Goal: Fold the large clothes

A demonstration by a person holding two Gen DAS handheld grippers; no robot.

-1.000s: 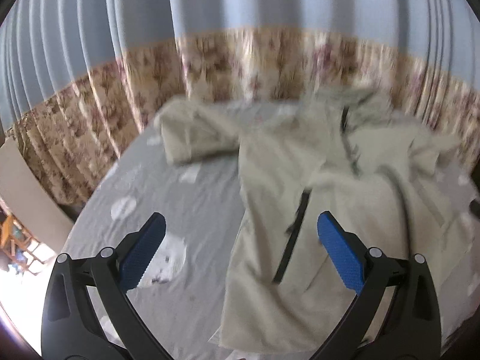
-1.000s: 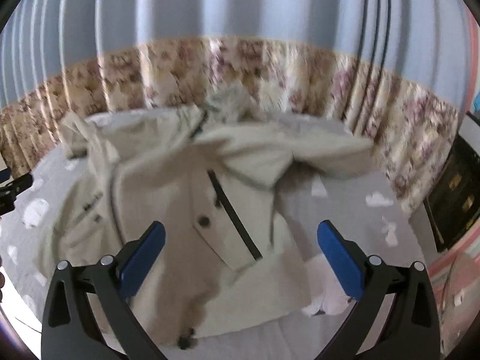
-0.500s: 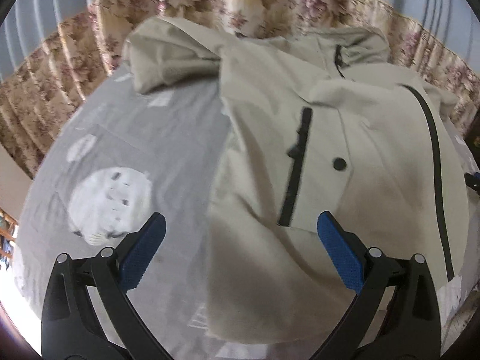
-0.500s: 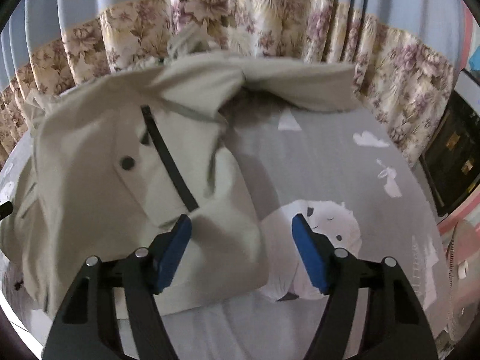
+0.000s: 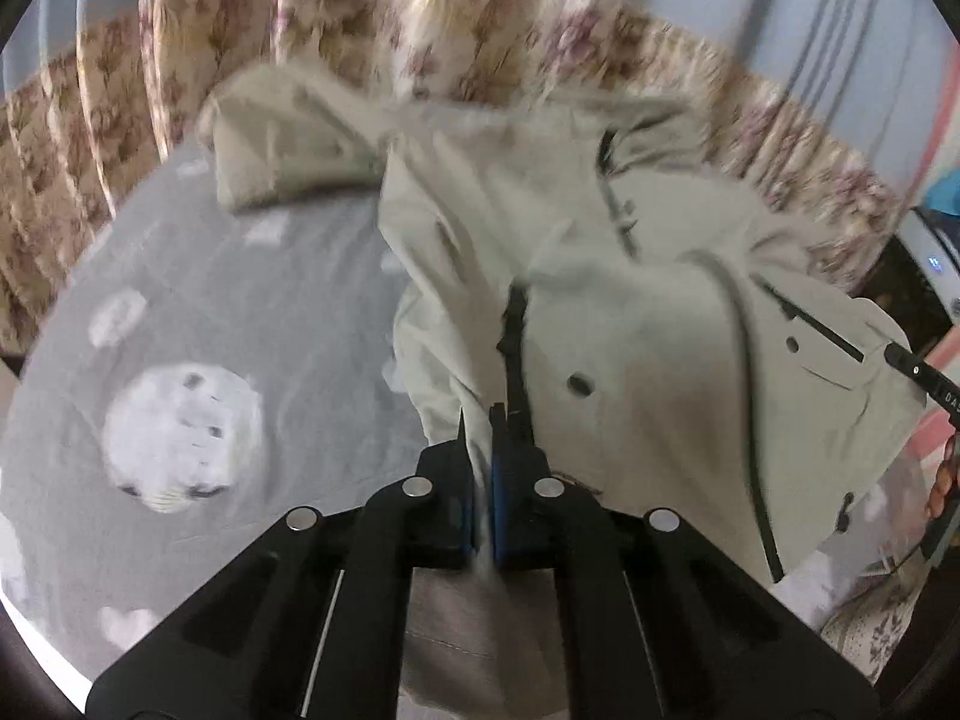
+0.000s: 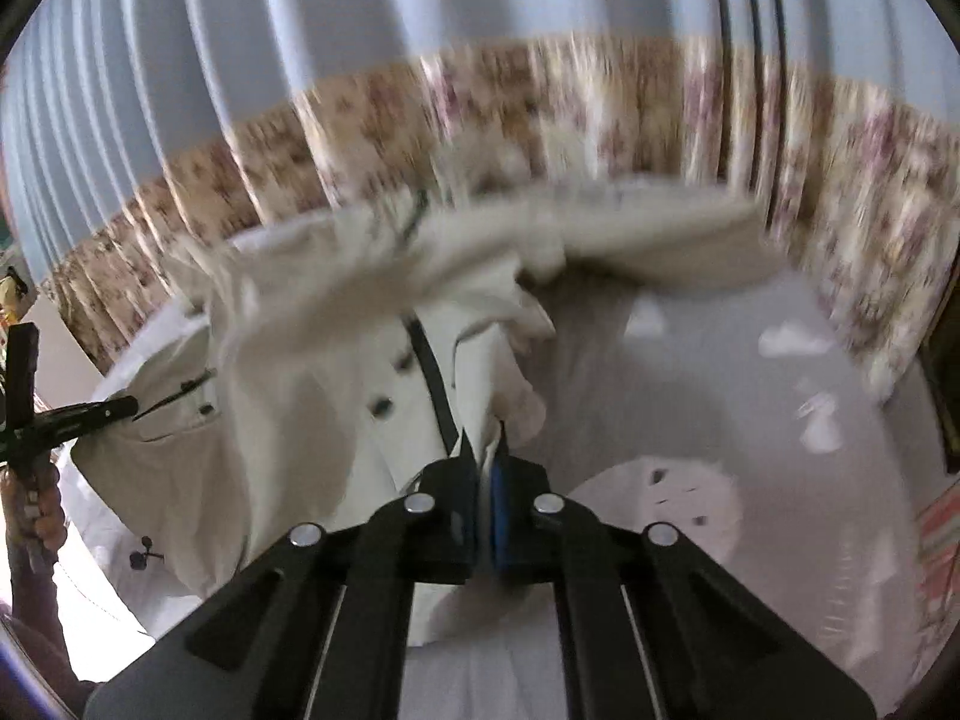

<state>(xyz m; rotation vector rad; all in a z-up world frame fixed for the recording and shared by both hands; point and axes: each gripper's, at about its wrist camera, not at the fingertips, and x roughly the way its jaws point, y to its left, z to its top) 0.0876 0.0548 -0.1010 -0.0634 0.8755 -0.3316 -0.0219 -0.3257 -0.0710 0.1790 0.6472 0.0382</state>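
A large beige jacket (image 5: 630, 300) with black zips and dark buttons lies on a grey bed; it also shows in the right wrist view (image 6: 288, 372). My left gripper (image 5: 479, 420) is shut on the jacket's lower hem at its left side and holds it lifted. My right gripper (image 6: 483, 450) is shut on the hem at its right side, also lifted. The cloth runs up between the blue pads of each. One sleeve (image 5: 282, 144) lies out to the far left, the other sleeve (image 6: 648, 228) to the far right.
The grey bedsheet (image 5: 198, 324) has white cartoon prints (image 6: 690, 498). A floral and blue curtain (image 6: 480, 90) hangs close behind the bed. The other gripper's tip (image 5: 918, 369) shows at the right edge; the left one (image 6: 72, 414) with a hand shows at the left.
Both grippers went from wide open above the jacket to shut on its lower hem. They have lifted the hem, and the cloth is bunched and pulled up.
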